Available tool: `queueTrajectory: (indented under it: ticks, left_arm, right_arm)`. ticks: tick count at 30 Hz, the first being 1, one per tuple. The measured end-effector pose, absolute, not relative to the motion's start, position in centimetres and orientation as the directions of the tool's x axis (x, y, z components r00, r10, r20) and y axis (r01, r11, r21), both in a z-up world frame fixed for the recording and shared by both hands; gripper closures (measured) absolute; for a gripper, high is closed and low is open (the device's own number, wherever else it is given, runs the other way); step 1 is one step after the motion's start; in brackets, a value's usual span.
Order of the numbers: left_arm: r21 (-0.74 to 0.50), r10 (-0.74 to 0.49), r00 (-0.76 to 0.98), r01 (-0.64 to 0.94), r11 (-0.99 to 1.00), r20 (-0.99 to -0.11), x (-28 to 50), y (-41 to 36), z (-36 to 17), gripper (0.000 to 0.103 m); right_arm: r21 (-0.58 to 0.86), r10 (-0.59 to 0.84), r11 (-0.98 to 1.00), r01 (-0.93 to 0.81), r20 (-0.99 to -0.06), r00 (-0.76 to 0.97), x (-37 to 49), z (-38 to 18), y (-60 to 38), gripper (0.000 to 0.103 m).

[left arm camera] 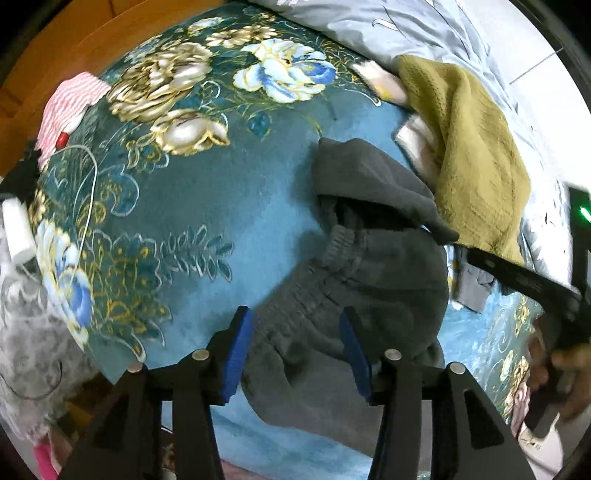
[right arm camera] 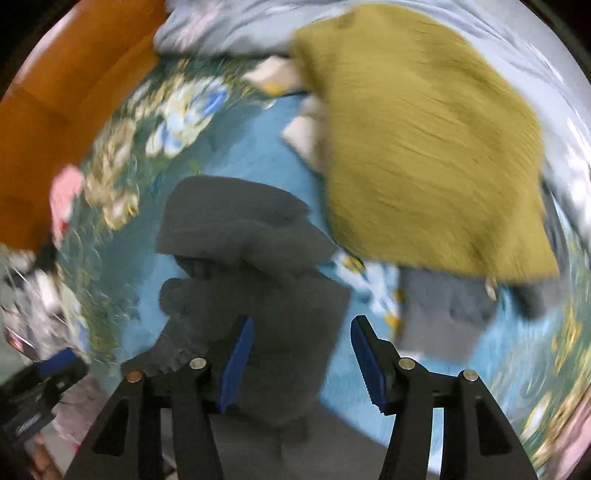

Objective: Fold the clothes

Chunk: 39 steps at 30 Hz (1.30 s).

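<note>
A dark grey fleece garment [left arm camera: 354, 266] with an elastic waistband lies crumpled on the blue floral bedspread [left arm camera: 207, 199]. My left gripper [left arm camera: 295, 332] is open and hovers over its near part, empty. In the right wrist view, which is motion-blurred, the same grey garment [right arm camera: 255, 266] lies under my right gripper [right arm camera: 301, 350], which is open and empty. The right gripper's black body [left arm camera: 535, 284] shows at the right of the left wrist view; the left gripper's blue-padded tip [right arm camera: 59, 360] shows at lower left of the right wrist view.
An olive knit garment [left arm camera: 476, 155] [right arm camera: 424, 147] lies at the right, over a small grey garment [right arm camera: 447, 314]. A pale grey quilt [left arm camera: 399, 26] is bunched at the back. A pink striped cloth [left arm camera: 70, 107] and a white cable [left arm camera: 90, 199] lie at left. Wooden bed frame [right arm camera: 48, 122] beyond.
</note>
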<state>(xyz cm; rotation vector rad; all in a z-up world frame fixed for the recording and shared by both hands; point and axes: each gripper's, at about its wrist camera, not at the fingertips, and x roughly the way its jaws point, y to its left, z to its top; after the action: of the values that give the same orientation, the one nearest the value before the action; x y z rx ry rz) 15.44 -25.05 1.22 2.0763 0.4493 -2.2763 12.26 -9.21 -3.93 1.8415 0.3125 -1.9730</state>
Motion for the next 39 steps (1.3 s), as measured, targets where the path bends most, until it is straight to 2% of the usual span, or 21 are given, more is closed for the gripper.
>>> queueTrajectory:
  ticks: [6, 8, 9, 10, 11, 12, 15, 18, 19, 25, 29, 33, 35, 39]
  left_arm:
    - [-0.202, 0.186, -0.091, 0.231, -0.952, -0.978, 14.5, -26.8, 0.1, 0.051]
    - [-0.202, 0.187, -0.082, 0.254, -0.946, -0.979, 14.4, -27.4, -0.3, 0.051]
    - [-0.202, 0.187, -0.078, 0.264, -0.943, -0.979, 14.4, -27.7, -0.4, 0.051]
    - [-0.201, 0.187, -0.076, 0.275, -0.94, -0.979, 14.4, -27.9, -0.5, 0.051]
    - [-0.201, 0.188, -0.073, 0.285, -0.937, -0.979, 14.4, -28.1, -0.6, 0.051]
    - [-0.203, 0.19, -0.071, 0.296, -0.933, -0.979, 14.5, -28.3, -0.6, 0.051]
    - [-0.203, 0.19, -0.072, 0.312, -0.928, -0.979, 14.5, -28.6, -0.3, 0.051]
    - [-0.199, 0.186, -0.073, 0.32, -0.926, -0.98, 14.7, -28.4, 0.2, 0.051]
    - [-0.2, 0.187, -0.073, 0.323, -0.925, -0.98, 14.8, -28.3, 0.4, 0.051]
    - [-0.229, 0.218, -0.071, 0.329, -0.916, -0.973, 15.8, -26.2, 1.3, 0.051]
    - [-0.231, 0.219, -0.073, 0.315, -0.92, -0.973, 16.5, -24.1, 1.6, 0.051]
    - [-0.217, 0.208, -0.063, 0.304, -0.927, -0.976, 16.8, -22.4, 1.7, 0.051]
    - [-0.22, 0.212, -0.06, 0.296, -0.929, -0.975, 16.9, -21.7, 1.7, 0.051]
    - [-0.223, 0.215, -0.059, 0.255, -0.941, -0.975, 17.0, -20.8, 1.8, 0.051]
  right_arm:
    - [0.026, -0.052, -0.805, 0.593, -0.998, -0.026, 10.9, -7.0, -14.4, 0.044]
    - [0.022, -0.033, -0.784, 0.62, -0.999, -0.007, 10.6, -7.5, -15.1, 0.054]
    - [0.02, -0.028, -0.79, 0.613, -1.0, -0.004, 10.4, -7.4, -15.1, 0.07]
    - [0.019, -0.026, -0.8, 0.6, -1.0, -0.004, 10.2, -7.3, -15.0, 0.079]
    - [0.018, -0.024, -0.809, 0.587, -1.0, -0.004, 10.0, -7.2, -14.9, 0.081]
    - [0.017, -0.023, -0.819, 0.574, -1.0, -0.003, 9.8, -7.1, -14.8, 0.09]
    - [0.039, -0.065, -0.873, 0.486, -0.997, -0.036, 9.4, -5.0, -11.7, 0.096]
    - [0.069, -0.107, -0.918, 0.39, -0.991, -0.077, 9.0, -2.7, -8.3, 0.098]
    - [0.066, -0.108, -0.936, 0.346, -0.989, -0.103, 9.0, -1.6, -6.3, 0.103]
    - [0.043, -0.055, -0.998, 0.056, -0.972, -0.229, 9.8, 4.4, 8.1, 0.103]
    - [0.013, -0.002, -0.999, -0.042, -0.972, -0.234, 12.2, 6.0, 16.3, 0.103]
    - [0.07, -0.066, -0.997, -0.01, -0.971, -0.228, 13.7, 6.1, 17.8, 0.102]
    - [0.09, -0.101, -0.994, 0.06, -0.971, -0.217, 13.9, 5.4, 15.5, 0.099]
    - [0.101, -0.145, -0.969, 0.227, -0.972, -0.185, 14.2, 3.4, 8.5, 0.099]
